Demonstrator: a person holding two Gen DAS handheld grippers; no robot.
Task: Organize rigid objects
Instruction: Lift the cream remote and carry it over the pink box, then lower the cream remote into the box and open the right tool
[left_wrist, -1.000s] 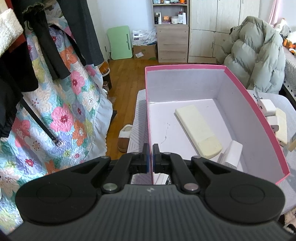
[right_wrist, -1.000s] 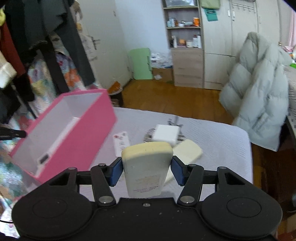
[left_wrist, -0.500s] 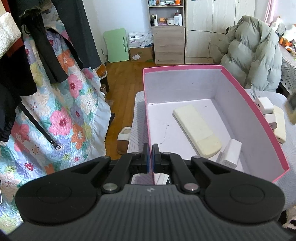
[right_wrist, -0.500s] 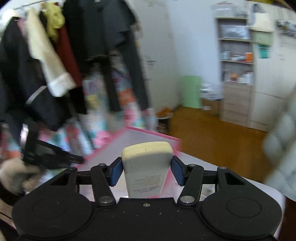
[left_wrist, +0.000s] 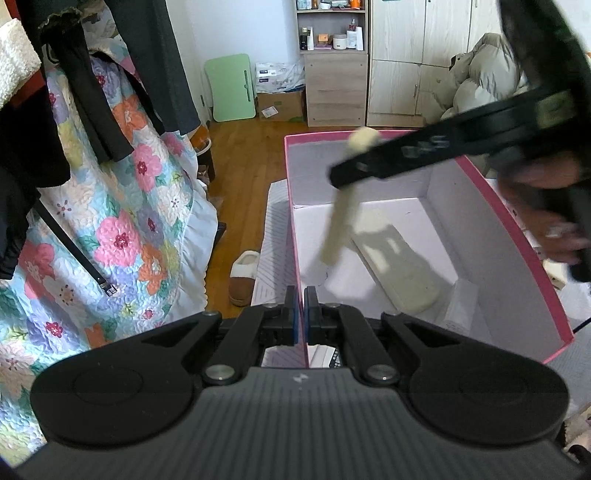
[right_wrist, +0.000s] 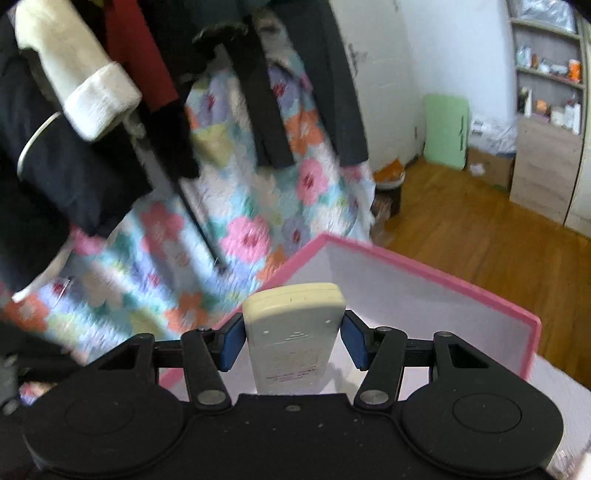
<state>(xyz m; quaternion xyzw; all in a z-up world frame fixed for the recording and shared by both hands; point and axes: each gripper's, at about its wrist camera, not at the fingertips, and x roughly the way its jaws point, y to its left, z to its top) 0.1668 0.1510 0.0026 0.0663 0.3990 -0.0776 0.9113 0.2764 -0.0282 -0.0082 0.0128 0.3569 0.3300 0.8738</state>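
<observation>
The left gripper (left_wrist: 299, 315) was clamped on the near wall of the pink box (left_wrist: 517, 229). Ahead, the right gripper (right_wrist: 293, 334) gripped a cream remote control (right_wrist: 293, 332) over the box, probably mid-placement. Next, lowering and releasing beside the remote (left_wrist: 399, 260) lying inside.

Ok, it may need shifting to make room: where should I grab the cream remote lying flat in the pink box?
Across its narrow width at mid-length, coming from straight above. The remote lies flat on the floor of the pink box with both long edges exposed, and the box walls block any sideways approach.
</observation>
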